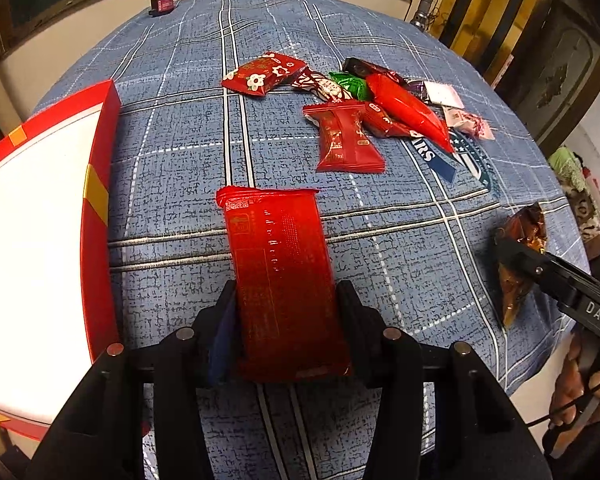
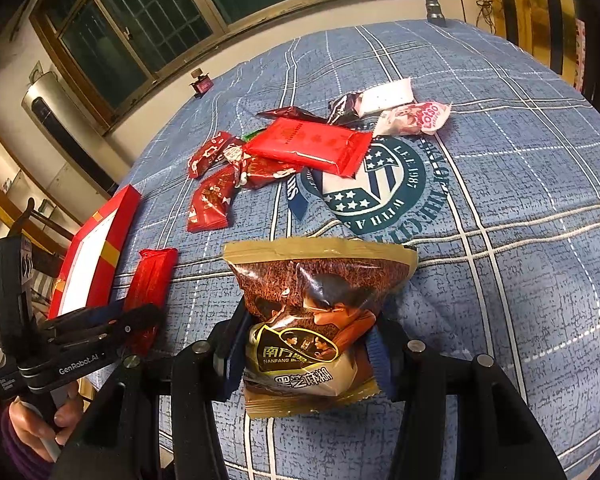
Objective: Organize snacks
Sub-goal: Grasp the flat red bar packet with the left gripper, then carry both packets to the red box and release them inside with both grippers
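My left gripper [image 1: 286, 300] is shut on a long red snack packet [image 1: 280, 276], held just above the blue checked tablecloth; it also shows in the right wrist view [image 2: 150, 284]. My right gripper [image 2: 308, 332] is shut on a brown and gold sesame snack bag [image 2: 320, 308], seen at the right in the left wrist view [image 1: 520, 256]. A red gift box with a white inside [image 1: 32, 240] lies left of my left gripper, also seen in the right wrist view [image 2: 96, 248]. A pile of mixed snack packets [image 1: 352, 112] lies ahead mid-table, also in the right wrist view [image 2: 300, 148].
The round table's blue checked cloth [image 1: 172, 152] has a crest print [image 2: 376, 188] under the pile. A small dark red object [image 1: 161, 2] stands at the far edge. A window and wall lie beyond the table. The table edge drops off to the right.
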`<state>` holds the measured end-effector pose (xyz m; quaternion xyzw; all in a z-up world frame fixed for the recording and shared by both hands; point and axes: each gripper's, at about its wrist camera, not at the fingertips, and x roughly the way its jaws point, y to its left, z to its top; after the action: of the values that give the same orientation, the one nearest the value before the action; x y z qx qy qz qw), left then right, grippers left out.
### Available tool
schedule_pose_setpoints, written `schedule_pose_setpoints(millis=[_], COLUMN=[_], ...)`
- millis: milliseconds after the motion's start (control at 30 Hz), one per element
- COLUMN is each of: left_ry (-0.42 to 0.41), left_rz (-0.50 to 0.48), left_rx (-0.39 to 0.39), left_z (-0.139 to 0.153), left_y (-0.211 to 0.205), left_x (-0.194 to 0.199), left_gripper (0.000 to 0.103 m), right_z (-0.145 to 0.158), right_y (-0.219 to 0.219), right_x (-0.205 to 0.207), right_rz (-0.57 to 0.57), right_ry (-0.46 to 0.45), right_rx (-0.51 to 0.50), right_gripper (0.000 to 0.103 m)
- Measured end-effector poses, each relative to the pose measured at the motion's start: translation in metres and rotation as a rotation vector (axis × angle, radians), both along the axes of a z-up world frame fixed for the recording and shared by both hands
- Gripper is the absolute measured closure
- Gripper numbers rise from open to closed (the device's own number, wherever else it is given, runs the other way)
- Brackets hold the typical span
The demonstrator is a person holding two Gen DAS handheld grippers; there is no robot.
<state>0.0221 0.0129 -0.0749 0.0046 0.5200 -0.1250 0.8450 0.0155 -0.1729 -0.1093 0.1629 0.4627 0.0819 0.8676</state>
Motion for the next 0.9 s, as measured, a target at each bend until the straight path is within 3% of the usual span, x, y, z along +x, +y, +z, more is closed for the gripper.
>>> schedule_pose_setpoints(millis=[267, 567, 900], left_ry=[-0.053, -0.104, -0.268], left_rz=[-0.034, -0.059, -0.003], left_rx=[0.119, 0.106, 0.053], left_z=[-0.005, -0.002, 0.059], left_y=[-0.017, -0.020, 0.018], left_x=[0.004, -0.001, -0.033], left_gripper=[0.055, 0.059, 0.059], right_z=[0.002, 0.010, 0.029], right_y=[-0.005, -0.013, 0.015], right_x=[-0.005, -0.013, -0.012], right_rz=[-0.021, -0.046, 0.003], right_ry=[-0.008, -0.029, -0.073], right_rx=[0.005, -0.002, -0.016], right_gripper=[0.050, 0.050, 0.050])
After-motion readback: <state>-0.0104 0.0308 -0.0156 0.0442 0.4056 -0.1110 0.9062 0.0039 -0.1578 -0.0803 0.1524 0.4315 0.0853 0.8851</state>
